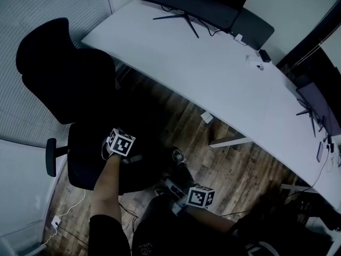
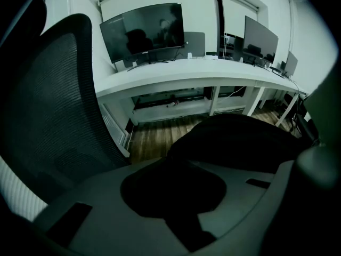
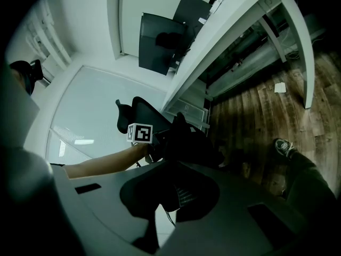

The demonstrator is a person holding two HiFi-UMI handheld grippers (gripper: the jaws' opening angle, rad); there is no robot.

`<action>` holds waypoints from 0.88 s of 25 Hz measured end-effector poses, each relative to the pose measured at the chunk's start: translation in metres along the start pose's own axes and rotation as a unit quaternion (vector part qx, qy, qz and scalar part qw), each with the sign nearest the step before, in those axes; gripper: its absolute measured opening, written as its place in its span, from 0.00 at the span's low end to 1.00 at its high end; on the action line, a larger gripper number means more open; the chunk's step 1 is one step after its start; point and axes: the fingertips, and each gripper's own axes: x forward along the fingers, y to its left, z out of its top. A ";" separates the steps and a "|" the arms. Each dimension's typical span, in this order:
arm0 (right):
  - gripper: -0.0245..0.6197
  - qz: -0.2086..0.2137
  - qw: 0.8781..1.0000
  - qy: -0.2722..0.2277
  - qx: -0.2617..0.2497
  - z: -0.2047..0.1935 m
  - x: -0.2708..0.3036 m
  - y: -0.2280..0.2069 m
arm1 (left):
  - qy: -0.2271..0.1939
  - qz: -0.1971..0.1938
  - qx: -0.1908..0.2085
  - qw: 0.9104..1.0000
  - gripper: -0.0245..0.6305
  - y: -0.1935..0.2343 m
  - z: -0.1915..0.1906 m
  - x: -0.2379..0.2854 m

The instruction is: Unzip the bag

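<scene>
A black bag (image 1: 146, 167) lies on the seat of an office chair, very dark in the head view. In the left gripper view it is a rounded black mass (image 2: 240, 137) just beyond the jaws. My left gripper (image 1: 133, 158) sits at the bag's left end, shut on a fold of its black fabric (image 2: 173, 188). My right gripper (image 1: 173, 190) comes in from the right, over the person's lap. Its jaws are shut on a dark part of the bag with a ribbed zipper strip (image 3: 186, 196). The zipper pull itself is hidden in shadow.
The black office chair (image 1: 64, 73) has a tall backrest at the left. A long white desk (image 1: 213, 73) with a monitor (image 1: 192, 1) runs across the back. On the wooden floor, the person's shoe (image 1: 178, 156) sits beside the bag and a white cable and plug (image 1: 56, 221) lie at the lower left.
</scene>
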 end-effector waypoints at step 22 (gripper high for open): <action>0.11 -0.002 0.993 -0.021 -0.119 0.042 -0.031 0.031 | -0.112 0.056 -0.001 0.992 0.25 -0.022 0.016 -0.119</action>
